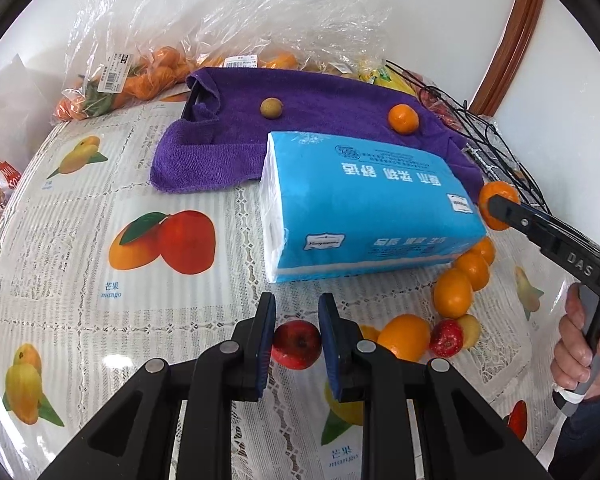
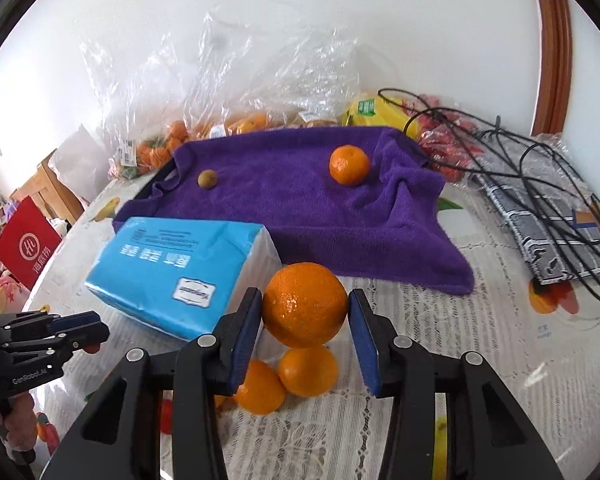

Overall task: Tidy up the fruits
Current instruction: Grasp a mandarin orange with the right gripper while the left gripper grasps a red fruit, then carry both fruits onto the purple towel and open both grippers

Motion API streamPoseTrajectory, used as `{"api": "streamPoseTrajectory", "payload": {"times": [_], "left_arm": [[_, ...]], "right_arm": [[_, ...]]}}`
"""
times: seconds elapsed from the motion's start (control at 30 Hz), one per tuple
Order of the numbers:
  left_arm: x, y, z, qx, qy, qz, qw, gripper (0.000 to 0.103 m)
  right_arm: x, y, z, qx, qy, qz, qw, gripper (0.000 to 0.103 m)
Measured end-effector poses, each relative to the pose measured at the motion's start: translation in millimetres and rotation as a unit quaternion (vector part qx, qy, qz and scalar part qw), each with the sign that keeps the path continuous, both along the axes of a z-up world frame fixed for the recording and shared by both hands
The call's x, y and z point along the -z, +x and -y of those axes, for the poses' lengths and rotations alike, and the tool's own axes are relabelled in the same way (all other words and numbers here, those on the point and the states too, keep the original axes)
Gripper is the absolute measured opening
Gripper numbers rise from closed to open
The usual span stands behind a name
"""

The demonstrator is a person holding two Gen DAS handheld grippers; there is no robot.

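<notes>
My left gripper (image 1: 297,312) is shut on a red apple (image 1: 296,346) low over the table, its blue pads on either side of it. Clear of the table, my right gripper (image 2: 305,300) is shut on a large orange (image 2: 305,305); the left wrist view shows that orange (image 1: 500,224) in the air beside the blue tissue pack (image 1: 364,204). A row of oranges (image 1: 454,292) lies by the pack, with a small red apple (image 1: 446,338) at its end. A small orange (image 2: 349,165) and a brown fruit (image 2: 207,179) rest on the purple towel (image 2: 300,216).
Clear plastic bags of oranges (image 1: 140,76) stand along the back wall. A tangle of black cable (image 2: 512,148) lies over a checked cloth (image 2: 548,232) at the right. A red bag (image 2: 30,242) sits past the table's left edge. A hand (image 1: 580,344) grips the right handle.
</notes>
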State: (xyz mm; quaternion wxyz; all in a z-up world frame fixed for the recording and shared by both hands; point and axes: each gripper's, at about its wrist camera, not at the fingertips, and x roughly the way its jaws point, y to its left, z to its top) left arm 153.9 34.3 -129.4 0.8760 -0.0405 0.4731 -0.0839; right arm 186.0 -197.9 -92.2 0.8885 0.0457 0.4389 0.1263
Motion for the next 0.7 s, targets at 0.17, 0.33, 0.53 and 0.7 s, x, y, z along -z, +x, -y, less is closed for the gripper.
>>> {"api": "streamPoseTrajectory", "payload": {"times": [0.17, 0.33, 0.53, 0.7], "left_arm": [[-13.1, -3.0, -1.0, -0.004, -0.004, 0.012, 0.9999, 0.021], [-30.2, -1.5, 0.4, -0.007, -0.001, 0.023, 0.9997, 0.021], [-49.6, 12.5, -1.8, -0.007, -0.004, 0.027, 0.9996, 0.021], [-68.2, 33.1, -4.2, -0.01, -0.001, 0.039, 0.9992, 0.021]], "right_arm": [[-20.8, -21.8, -1.0, 0.0, -0.004, 0.013, 1.0, 0.044], [-33.3, -31.8, -6.9, -0.007, -0.005, 0.017, 1.0, 0.044], [-47.1, -21.0, -16.1, -0.016, -0.011, 0.029, 0.999, 0.044], [-57.3, 3.6, -18.8, -0.018, -0.01, 0.037, 0.999, 0.044]]}}
